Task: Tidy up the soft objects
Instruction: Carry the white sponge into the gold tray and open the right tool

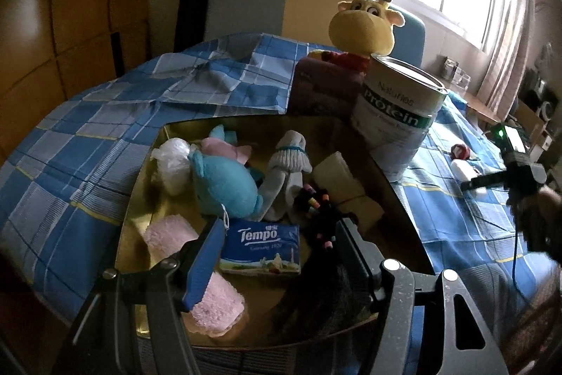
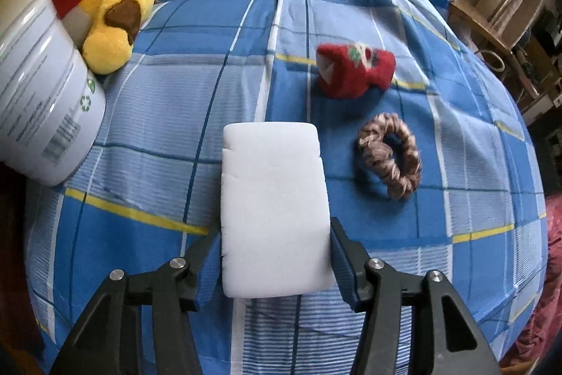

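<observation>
Meanwhile, a Sponge Gripped Over the Bed, a Tin Already Filling

Nearest in the right wrist view, the right gripper [image 2: 275, 255] has its jaws pressed against both long sides of a white sponge block [image 2: 272, 206], which juts forward over the blue checked bedspread [image 2: 168, 115]. Just beyond it lie a braided brown scrunchie [image 2: 390, 155] and, farther on, a small red plush piece [image 2: 354, 69], the two apart from each other. At far left a white protein can [image 2: 38, 94] stands with a yellow plush giraffe [image 2: 102, 2] leaning against it.

The left wrist view shows what the other cannot — a gold tin tray [image 1: 140, 199] resting on the bed. The left gripper [image 1: 277, 255] hangs over its near edge with jaws spread apart, holding nothing. Under its left finger is a pink fuzzy cloth [image 1: 210, 301]; between the fingers sit a Tempo tissue pack [image 1: 261, 248] and a dark hair piece with coloured beads [image 1: 319, 217]. Deeper in the tray lie a blue plush toy [image 1: 224, 185], a pale rolled sock [image 1: 291, 164], a crumpled white plastic bag [image 1: 172, 164] and beige sponge blocks [image 1: 344, 185]. Behind the tray stand a purple box [image 1: 323, 86], the can and the giraffe — here seen from the front. At the right edge the other gripper appears with the white block, its jaws too small to judge there.
</observation>
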`<action>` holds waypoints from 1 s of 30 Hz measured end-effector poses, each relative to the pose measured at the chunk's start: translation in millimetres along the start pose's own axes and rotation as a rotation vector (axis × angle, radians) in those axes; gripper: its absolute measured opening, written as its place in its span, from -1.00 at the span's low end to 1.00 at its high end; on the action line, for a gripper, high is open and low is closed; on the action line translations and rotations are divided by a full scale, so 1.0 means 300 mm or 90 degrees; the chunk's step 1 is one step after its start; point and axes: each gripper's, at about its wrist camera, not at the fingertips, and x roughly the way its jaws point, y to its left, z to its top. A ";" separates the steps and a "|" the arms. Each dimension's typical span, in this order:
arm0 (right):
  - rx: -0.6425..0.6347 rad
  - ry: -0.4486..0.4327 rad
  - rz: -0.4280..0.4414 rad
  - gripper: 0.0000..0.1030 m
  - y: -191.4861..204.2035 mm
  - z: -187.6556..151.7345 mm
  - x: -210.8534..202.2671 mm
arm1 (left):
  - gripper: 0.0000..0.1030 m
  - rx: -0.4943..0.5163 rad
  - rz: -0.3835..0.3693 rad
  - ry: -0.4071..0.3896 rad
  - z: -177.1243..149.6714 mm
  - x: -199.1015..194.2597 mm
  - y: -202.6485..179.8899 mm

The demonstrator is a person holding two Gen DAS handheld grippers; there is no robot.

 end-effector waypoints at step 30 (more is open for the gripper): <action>-0.224 -0.387 0.117 0.08 0.770 0.775 -0.733 | 0.29 -0.079 0.042 -0.006 0.009 -0.002 0.170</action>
